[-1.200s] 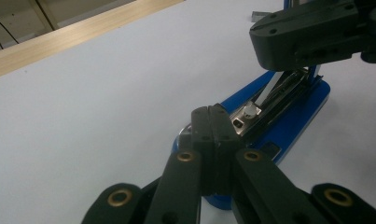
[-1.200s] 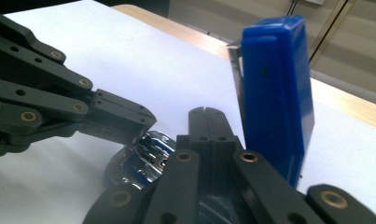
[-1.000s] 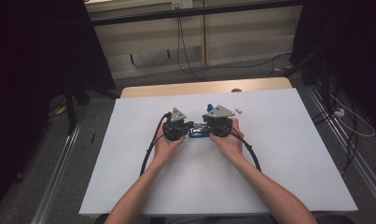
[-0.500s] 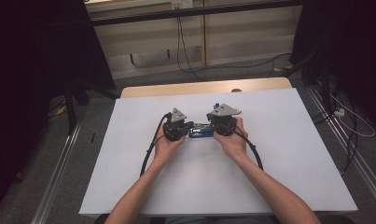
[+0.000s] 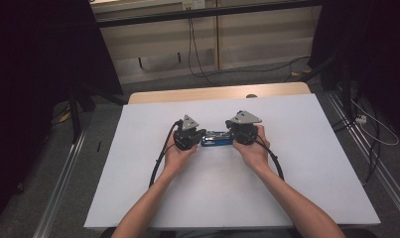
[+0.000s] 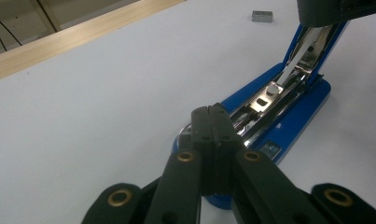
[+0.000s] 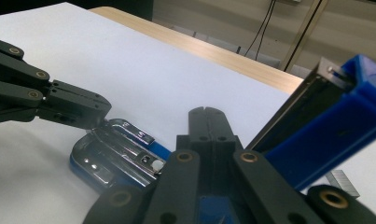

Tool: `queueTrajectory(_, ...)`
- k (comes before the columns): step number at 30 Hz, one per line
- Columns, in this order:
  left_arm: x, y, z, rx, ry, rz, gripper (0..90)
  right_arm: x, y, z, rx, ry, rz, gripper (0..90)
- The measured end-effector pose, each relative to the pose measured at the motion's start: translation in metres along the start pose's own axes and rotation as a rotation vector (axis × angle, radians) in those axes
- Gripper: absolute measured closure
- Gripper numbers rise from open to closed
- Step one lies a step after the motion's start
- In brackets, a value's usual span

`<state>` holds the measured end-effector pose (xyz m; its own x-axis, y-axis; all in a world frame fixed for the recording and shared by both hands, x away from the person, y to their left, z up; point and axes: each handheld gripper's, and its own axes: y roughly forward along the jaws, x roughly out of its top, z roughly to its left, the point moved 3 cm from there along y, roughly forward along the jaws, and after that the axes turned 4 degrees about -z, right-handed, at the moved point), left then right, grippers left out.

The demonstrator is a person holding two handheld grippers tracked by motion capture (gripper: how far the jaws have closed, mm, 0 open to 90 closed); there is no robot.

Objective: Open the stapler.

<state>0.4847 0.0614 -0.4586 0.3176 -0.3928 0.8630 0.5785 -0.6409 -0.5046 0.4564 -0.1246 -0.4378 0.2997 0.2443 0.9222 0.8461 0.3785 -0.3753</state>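
Though hinged open, blue stapler (image 6: pixel 288 126)

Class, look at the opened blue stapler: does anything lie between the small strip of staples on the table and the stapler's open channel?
Nothing visible does: the staple strip lies apart on bare table beyond the stapler, whose lid is swung up.

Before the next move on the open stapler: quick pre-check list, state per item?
1. Stapler lid swung up, magazine channel exposed: ok.
2. Left gripper shut, tips pressing the stapler's front end: ok.
3. Right gripper shut, beside the raised blue lid: ok.
4. Staple strip lying on the white table, apart from the stapler: ok.
5. Staples already in the channel: cannot tell.
6. Cables off the stapler: ok.
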Motion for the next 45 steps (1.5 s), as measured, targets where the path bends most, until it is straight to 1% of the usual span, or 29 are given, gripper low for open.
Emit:
queueTrajectory(5,0.0,0.0,0.0,-0.001,-0.009,-0.004,90.0,-0.001,0.0,-0.001,-0.011,-0.006,-0.006,90.0)
queueTrajectory(8,-0.001,0.0,0.0,-0.003,-0.014,-0.006,90.0,-0.002,-0.002,-0.003,-0.014,0.002,0.0,90.0)
queueTrajectory(9,0.0,0.0,0.0,0.0,-0.013,-0.004,90.0,-0.005,-0.003,-0.007,-0.02,0.009,0.004,90.0)
queueTrajectory(11,0.0,0.0,0.0,-0.001,-0.011,-0.003,90.0,-0.006,-0.004,-0.009,-0.024,0.009,0.006,90.0)
queueTrajectory(12,0.0,0.0,0.0,-0.001,-0.011,-0.002,90.0,-0.008,-0.005,-0.011,-0.014,0.021,0.004,90.0)
queueTrajectory(14,0.0,0.0,0.0,-0.001,-0.013,-0.003,90.0,-0.012,-0.007,-0.014,-0.016,0.016,0.0,90.0)
queueTrajectory(16,0.0,0.0,0.0,-0.001,-0.013,-0.003,90.0,-0.013,-0.008,-0.016,-0.019,0.027,0.007,90.0)
queueTrajectory(19,0.0,0.0,0.001,-0.001,-0.013,-0.004,90.0,-0.015,-0.008,-0.019,-0.026,0.028,0.012,90.0)
queueTrajectory(20,0.0,0.0,0.001,-0.008,-0.022,-0.004,90.0,-0.016,-0.01,-0.023,-0.034,0.035,0.016,90.0)
queueTrajectory(21,-0.001,0.0,0.002,-0.015,-0.036,-0.008,90.0,-0.017,-0.01,-0.024,-0.031,0.041,0.016,90.0)
queueTrajectory(23,0.0,0.0,0.002,-0.012,-0.03,-0.006,90.0,-0.019,-0.012,-0.027,-0.022,0.065,0.017,90.0)
queueTrajectory(24,0.0,0.0,0.002,-0.012,-0.03,-0.006,90.0,-0.019,-0.012,-0.027,-0.022,0.065,0.017,90.0)
queueTrajectory(25,0.0,0.0,0.002,-0.012,-0.032,-0.006,90.0,-0.018,-0.015,-0.027,-0.007,0.067,0.015,90.0)
queueTrajectory(26,0.0,0.0,0.002,-0.012,-0.032,-0.006,90.0,-0.018,-0.015,-0.027,-0.007,0.067,0.015,90.0)
queueTrajectory(27,0.0,0.0,0.002,-0.011,-0.031,-0.005,90.0,-0.018,-0.017,-0.028,-0.01,0.044,0.012,90.0)
queueTrajectory(28,0.0,0.0,0.002,-0.011,-0.031,-0.005,90.0,-0.018,-0.017,-0.028,-0.01,0.044,0.012,90.0)
queueTrajectory(31,0.0,0.0,0.001,-0.009,-0.025,-0.003,90.0,-0.017,-0.021,-0.036,-0.018,0.047,-0.002,90.0)
queueTrajectory(32,0.0,0.0,0.001,-0.009,-0.025,-0.003,90.0,-0.017,-0.021,-0.036,-0.018,0.047,-0.002,90.0)
queueTrajectory(34,0.0,0.0,0.002,-0.011,-0.025,-0.004,90.0,-0.016,-0.023,-0.038,-0.021,0.039,-0.005,90.0)
queueTrajectory(36,0.0,0.0,0.002,-0.01,-0.014,0.002,90.0,-0.017,-0.026,-0.042,-0.027,0.031,-0.004,90.0)
queueTrajectory(39,0.0,0.0,0.001,-0.011,-0.016,0.004,90.0,-0.02,-0.028,-0.048,-0.027,0.049,-0.001,90.0)
queueTrajectory(42,0.0,0.0,0.001,-0.012,-0.015,0.004,90.0,-0.021,-0.03,-0.05,-0.032,0.046,0.001,90.0)
queueTrajectory(45,0.0,0.0,0.001,-0.012,-0.018,0.002,90.0,-0.022,-0.033,-0.052,-0.03,0.056,-0.008,90.0)
